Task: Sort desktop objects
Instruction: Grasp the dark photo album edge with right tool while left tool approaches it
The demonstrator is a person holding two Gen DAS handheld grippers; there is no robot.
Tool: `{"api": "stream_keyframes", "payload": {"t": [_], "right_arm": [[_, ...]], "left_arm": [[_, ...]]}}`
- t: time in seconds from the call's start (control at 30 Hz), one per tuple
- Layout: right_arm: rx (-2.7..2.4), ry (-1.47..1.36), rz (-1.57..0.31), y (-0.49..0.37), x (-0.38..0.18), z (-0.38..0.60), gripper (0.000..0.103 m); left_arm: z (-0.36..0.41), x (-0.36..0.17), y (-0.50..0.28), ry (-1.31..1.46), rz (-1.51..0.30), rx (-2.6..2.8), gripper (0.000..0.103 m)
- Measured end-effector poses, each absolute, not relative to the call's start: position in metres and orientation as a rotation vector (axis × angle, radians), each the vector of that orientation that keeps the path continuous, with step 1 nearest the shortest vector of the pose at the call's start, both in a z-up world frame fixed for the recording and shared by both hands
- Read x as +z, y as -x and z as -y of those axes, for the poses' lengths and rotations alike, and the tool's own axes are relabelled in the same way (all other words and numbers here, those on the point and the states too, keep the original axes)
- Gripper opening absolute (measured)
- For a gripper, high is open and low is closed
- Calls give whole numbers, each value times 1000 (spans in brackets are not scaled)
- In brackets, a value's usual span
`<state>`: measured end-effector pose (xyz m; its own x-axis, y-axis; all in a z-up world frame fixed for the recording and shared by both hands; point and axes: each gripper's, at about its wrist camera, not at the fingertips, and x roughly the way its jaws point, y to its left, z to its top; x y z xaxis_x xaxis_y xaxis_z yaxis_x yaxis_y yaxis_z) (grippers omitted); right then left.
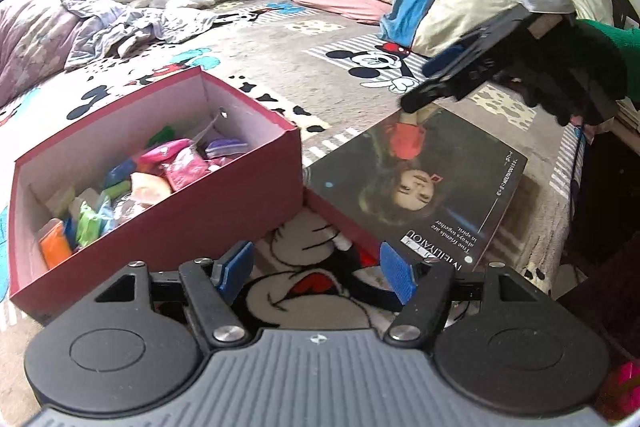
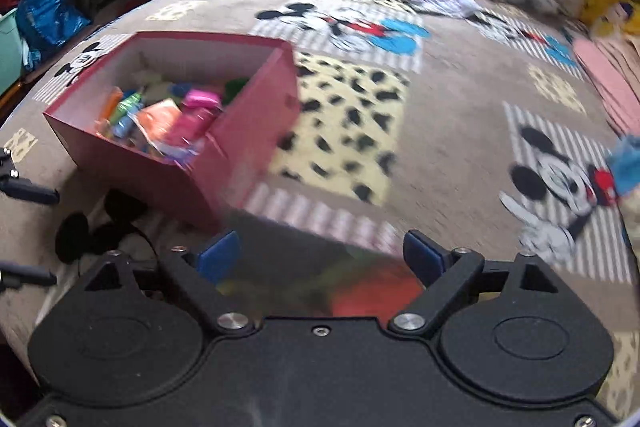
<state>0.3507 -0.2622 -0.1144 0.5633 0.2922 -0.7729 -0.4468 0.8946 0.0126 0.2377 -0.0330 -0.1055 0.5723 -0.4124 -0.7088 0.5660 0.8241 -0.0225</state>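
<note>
At the left of the left wrist view, a red cardboard box (image 1: pixel 160 183) sits open on a bed covered by a cartoon-mouse blanket (image 1: pixel 320 67). Inside it lies a heap of small bright packets (image 1: pixel 132 187): orange, green, blue and pink. Against the box's right wall lies a dark magazine (image 1: pixel 424 187) with a girl's picture on its cover, one corner resting on a red lid edge beside the box.

At the bottom centre of that frame the left hand-held gripper (image 1: pixel 316 273) has its blue pads spread apart with nothing between them, only blanket below. At the upper right, the right hand-held gripper (image 1: pixel 432 83), carried by a black-gloved hand (image 1: pixel 568 79) with a green sleeve, hangs above the magazine's far corner.

In the blurred right wrist view the box is at centre left, and the right hand-held gripper (image 2: pixel 320 259) at the bottom stands with jaws wide, holding nothing, above the smeared magazine cover.
</note>
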Motion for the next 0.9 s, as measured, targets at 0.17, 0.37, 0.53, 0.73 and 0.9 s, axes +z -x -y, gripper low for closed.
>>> {"api": "stream_keyframes", "payload": {"t": [0.17,0.37,0.53,0.73,0.9], "right_arm": [[409,159,-915,-346,-128,308,92],[399,137,-976,-346,-152,347,92],[417,194,-1013,-347,-168,368,92],[430,-6,-1074,-351,-190,408,92],[429,-143,-1104,-351,-204,431,92]], "left_arm": [[47,-115,-244,-203,-805,-593,69],[68,-134,-254,-166,-860,-620,69],[87,-149,-263,-152,-902,-648,69],[104,-166,-271,-151,-957,-662,69],[112,-180,-278,-133,-1005,-668,69]]}}
